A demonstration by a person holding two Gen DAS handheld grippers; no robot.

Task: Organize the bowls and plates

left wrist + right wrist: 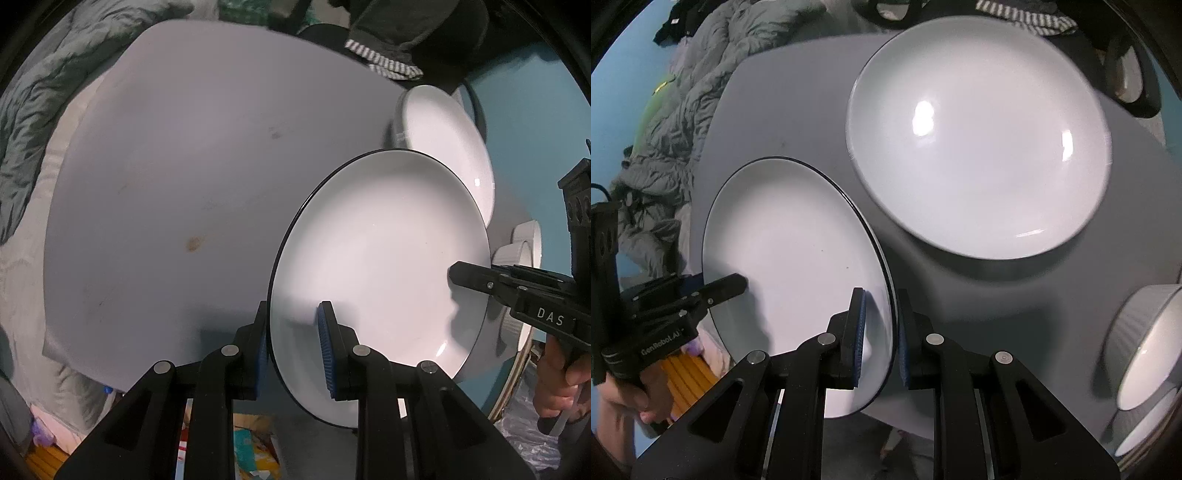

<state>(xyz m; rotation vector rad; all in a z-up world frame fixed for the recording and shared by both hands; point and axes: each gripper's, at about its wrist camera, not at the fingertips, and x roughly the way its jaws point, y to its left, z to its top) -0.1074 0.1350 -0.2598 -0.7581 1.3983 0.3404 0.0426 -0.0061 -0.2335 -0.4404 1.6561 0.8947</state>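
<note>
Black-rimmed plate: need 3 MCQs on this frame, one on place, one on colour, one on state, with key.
1. Where does the second white plate lie?
A. flat on the grey table, beyond the black-rimmed plate
B. on the quilt
C. stacked in a bowl

2. What colour are the pads on the gripper fingers?
A. red
B. blue
C. yellow

3. How is the black-rimmed plate held?
A. by the left gripper alone
B. it lies free on the table
C. by both grippers, at opposite edges

Key:
1 A, the right wrist view shows it resting on the tabletop past the held plate.
2 B, blue ribbed pads flank the plate rim.
3 C, the left gripper clamps one edge in its own view, and the right gripper clamps the other; each gripper shows in the other's view.
</note>
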